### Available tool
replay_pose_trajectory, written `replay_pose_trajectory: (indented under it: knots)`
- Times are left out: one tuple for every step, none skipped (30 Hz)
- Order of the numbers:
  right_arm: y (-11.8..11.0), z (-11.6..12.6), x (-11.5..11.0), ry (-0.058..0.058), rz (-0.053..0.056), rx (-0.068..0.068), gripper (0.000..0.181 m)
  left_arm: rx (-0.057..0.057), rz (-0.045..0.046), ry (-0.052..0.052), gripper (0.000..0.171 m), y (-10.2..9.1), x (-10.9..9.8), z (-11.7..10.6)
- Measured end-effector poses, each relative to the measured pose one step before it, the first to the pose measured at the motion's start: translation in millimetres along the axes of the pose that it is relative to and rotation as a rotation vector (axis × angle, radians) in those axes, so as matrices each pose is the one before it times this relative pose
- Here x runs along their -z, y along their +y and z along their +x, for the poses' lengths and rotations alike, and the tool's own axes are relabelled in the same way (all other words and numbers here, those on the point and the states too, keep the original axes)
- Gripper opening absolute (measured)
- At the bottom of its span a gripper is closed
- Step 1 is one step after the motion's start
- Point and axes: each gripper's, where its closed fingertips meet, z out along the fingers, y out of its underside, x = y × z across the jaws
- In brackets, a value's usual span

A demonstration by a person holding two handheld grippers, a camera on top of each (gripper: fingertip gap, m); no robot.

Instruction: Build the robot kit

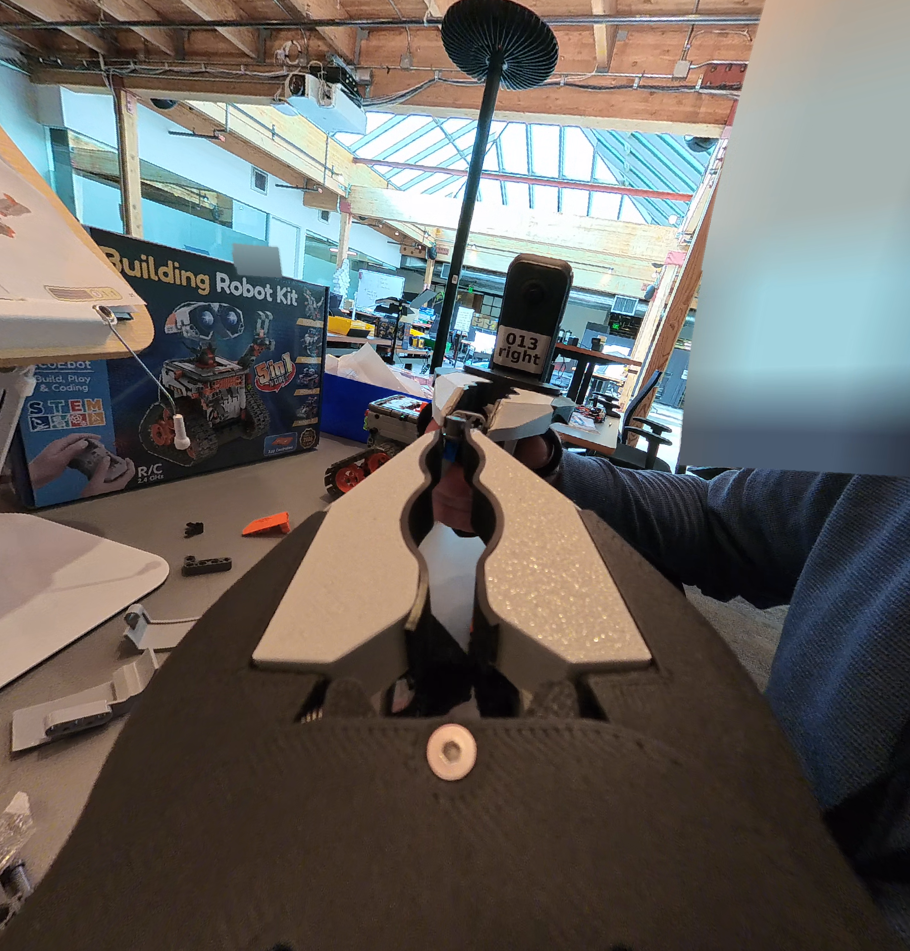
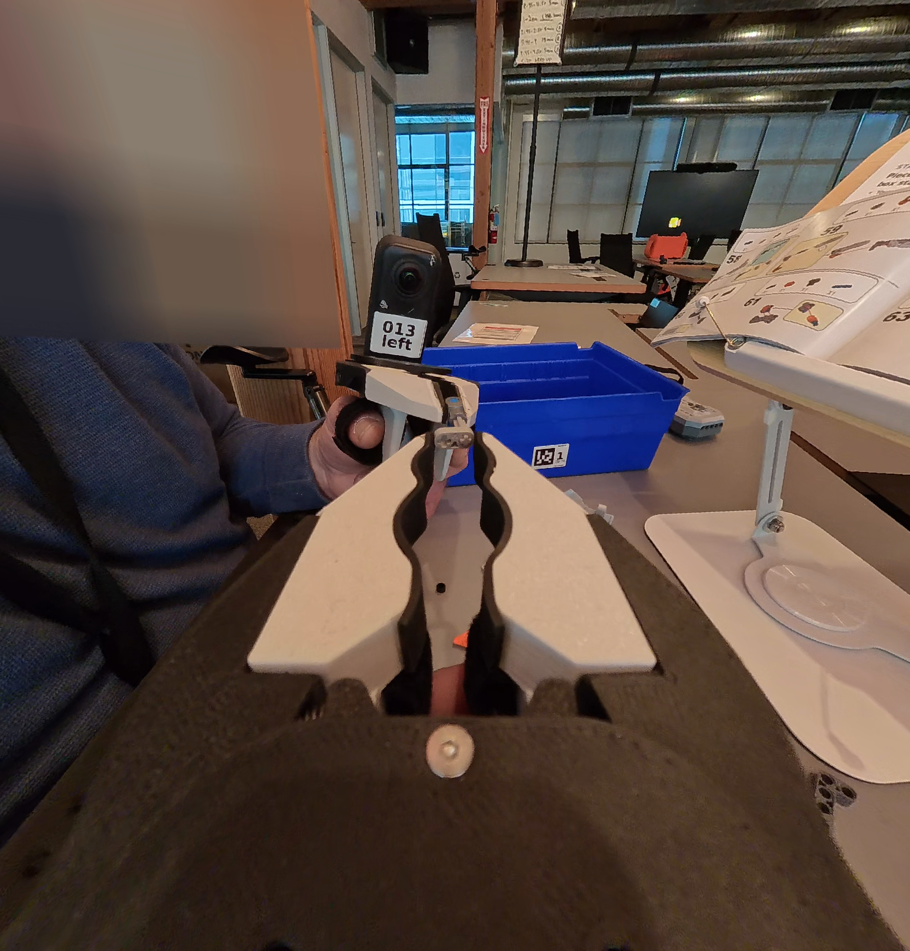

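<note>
Both grippers are held up above the grey table [image 1: 267, 494], tip to tip and facing each other. My left gripper [image 1: 453, 437] is shut on a small grey building-kit piece with a blue pin [image 1: 450, 448]. In the right wrist view this gripper [image 2: 455, 406] shows beyond, with the blue pin [image 2: 453, 400] at its tips. My right gripper [image 2: 452, 443] has its tips closed on the grey holed end [image 2: 452, 438] of the same small piece. It shows in the left wrist view [image 1: 463, 414], just past my left gripper's tips. A hand [image 2: 350, 447] holds each handle.
A building-kit box [image 1: 185, 350] and a tracked robot model [image 1: 386, 437] stand at the back. An orange piece [image 1: 267, 525], black pieces [image 1: 205, 563] and grey parts [image 1: 82, 705] lie on the table. A blue bin [image 2: 555, 401] stands beside a booklet [image 2: 802, 288] on a white stand [image 2: 751, 617]. The tips of both grippers are at nearly the same place.
</note>
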Motion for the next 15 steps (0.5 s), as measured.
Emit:
replay_pose_trajectory:
  knots:
    - [-0.37,0.03,0.36,0.0002,0.0011,0.0011,0.012,-0.0022,-0.00067,-0.0008,0.006,0.1,-0.16,0.05]
    - [-0.02,0.18,0.31,0.0001,-0.0007,-0.0003,0.012,-0.002,0.00071,-0.0021,0.006,-0.27,0.01,-0.2]
    - [0.24,0.2,0.12,0.0009,-0.0017,0.0011,0.012,-0.0009,-0.00053,-0.0009,0.006,0.1,-0.06,-0.18]
    - [0.36,0.01,0.02,0.0004,-0.0011,0.001,0.012,0.0012,-0.00048,0.0011,0.006,0.03,0.03,0.04]
    - [0.22,0.0,0.06,0.0,-0.0009,0.0,0.012,0.0014,0.0002,0.0,0.006,0.14,0.03,-0.04]
    - [0.19,0.12,0.05,0.0006,-0.0006,0.0006,0.012,-0.0003,-0.00076,-0.0011,0.006,0.13,-0.04,-0.17]
    - [0.05,0.14,0.02,0.0005,-0.0003,0.0011,0.012,-0.0009,-0.00099,-0.0004,0.006,0.16,-0.03,-0.11]
    - [0.0,0.0,0.1,-0.0002,0.0,0.0,0.012,0.0001,0.00016,0.0002,0.006,0.07,0.11,0.11]
    - [-0.04,-0.01,-0.07,0.0001,-0.0004,0.0001,0.012,0.0003,0.00121,-0.0004,0.006,-0.21,0.01,-0.13]
    - [0.08,0.07,-0.13,0.0008,-0.0005,0.0015,0.012,0.0004,0.00003,-0.0004,0.006,-0.03,0.1,-0.02]
    - [0.07,0.06,-0.03,0.0008,-0.0005,0.0011,0.012,0.0001,-0.00002,-0.0008,0.006,0.0,0.0,-0.1]
    - [0.25,0.17,-0.05,0.0007,-0.001,0.0,0.012,0.0003,0.00079,-0.0013,0.006,-0.13,0.04,-0.16]
    - [0.07,0.18,-0.06,0.0013,-0.0005,0.0004,0.012,0.0007,0.0003,-0.0011,0.006,-0.08,0.07,-0.2]
    - [-0.21,0.03,0.0,0.0012,0.0008,0.0009,0.012,0.0009,0.00053,0.0,0.006,-0.02,0.08,-0.06]
    - [-0.35,0.4,0.12,0.0029,0.0017,0.0018,0.012,0.0014,0.00415,-0.0023,0.006,-0.73,0.29,-0.32]
